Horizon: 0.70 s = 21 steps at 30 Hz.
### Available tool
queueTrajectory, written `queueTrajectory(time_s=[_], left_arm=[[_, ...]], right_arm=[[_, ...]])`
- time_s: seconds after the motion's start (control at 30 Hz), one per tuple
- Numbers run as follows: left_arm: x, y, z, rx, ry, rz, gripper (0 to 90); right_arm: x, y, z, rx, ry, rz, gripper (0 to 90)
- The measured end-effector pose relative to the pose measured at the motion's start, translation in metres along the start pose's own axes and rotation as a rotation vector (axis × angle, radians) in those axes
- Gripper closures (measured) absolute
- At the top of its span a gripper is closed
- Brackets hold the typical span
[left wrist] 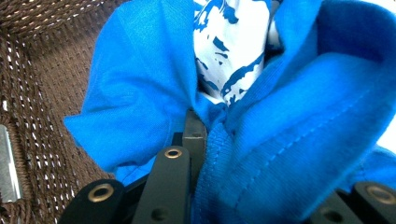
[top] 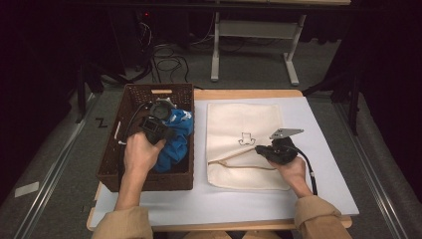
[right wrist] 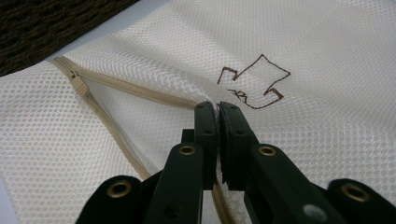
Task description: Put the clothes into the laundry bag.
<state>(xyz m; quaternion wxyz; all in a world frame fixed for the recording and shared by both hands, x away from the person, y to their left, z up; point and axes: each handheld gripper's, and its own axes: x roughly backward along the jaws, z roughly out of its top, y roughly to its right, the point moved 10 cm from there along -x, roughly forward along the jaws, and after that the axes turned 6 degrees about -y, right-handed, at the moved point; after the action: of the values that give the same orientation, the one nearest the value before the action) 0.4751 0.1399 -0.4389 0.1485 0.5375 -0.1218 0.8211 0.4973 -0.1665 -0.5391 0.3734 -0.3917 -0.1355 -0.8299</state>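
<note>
**One blue garment in the basket, one mesh bag pinched at its zip**

High view: one brown wicker basket (top: 112,164) sits at 9 o'clock on the table, holding one blue garment (top: 175,142). The left gripper (top: 155,128) is down inside the basket against the cloth; the hand covers its jaws, so their grip cannot be made out here. At 3 o'clock of the basket lies one cream mesh laundry bag (top: 244,119), flat on the pale table top (top: 224,204). The right gripper (top: 263,150) rests at the bag's zip opening.

Left gripper view: the blue garment (left wrist: 303,140), with a white printed patch at 12 o'clock, bunches over the jaws. One jaw is buried under the fabric, which fills the space between them; the jaws look closed on it. Basket weave (left wrist: 42,93) shows at 9 o'clock.

Right gripper view: the jaws are pressed together, with a fold of the mesh laundry bag (right wrist: 327,60) nipped between them beside the beige zip (right wrist: 116,84). A brown drawn mark (right wrist: 254,86) lies at 1 o'clock.
</note>
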Motion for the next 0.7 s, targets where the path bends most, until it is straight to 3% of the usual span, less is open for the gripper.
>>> queueTrajectory(time_s=[0.07,0.23,0.47,0.57,0.7], left_arm=[[0.002,0.003,0.001,0.004,0.004,-0.042,76.5],[0.009,0.013,0.006,-0.005,0.046,-0.086,76.4],[0.016,0.031,0.012,-0.045,0.064,-0.109,76.3],[0.016,0.040,0.015,-0.057,0.071,-0.148,76.2],[0.016,0.048,0.015,-0.071,0.066,-0.155,76.2]], right_arm=[[0.000,0.001,-0.001,0.006,-0.005,0.000,87.3],[0.000,0.002,0.000,0.000,-0.002,-0.003,87.4],[-0.001,0.002,0.000,-0.004,-0.004,-0.002,87.4],[0.000,0.003,0.000,-0.002,0.001,-0.002,87.4],[-0.001,0.003,0.001,0.001,0.002,-0.003,87.4]])
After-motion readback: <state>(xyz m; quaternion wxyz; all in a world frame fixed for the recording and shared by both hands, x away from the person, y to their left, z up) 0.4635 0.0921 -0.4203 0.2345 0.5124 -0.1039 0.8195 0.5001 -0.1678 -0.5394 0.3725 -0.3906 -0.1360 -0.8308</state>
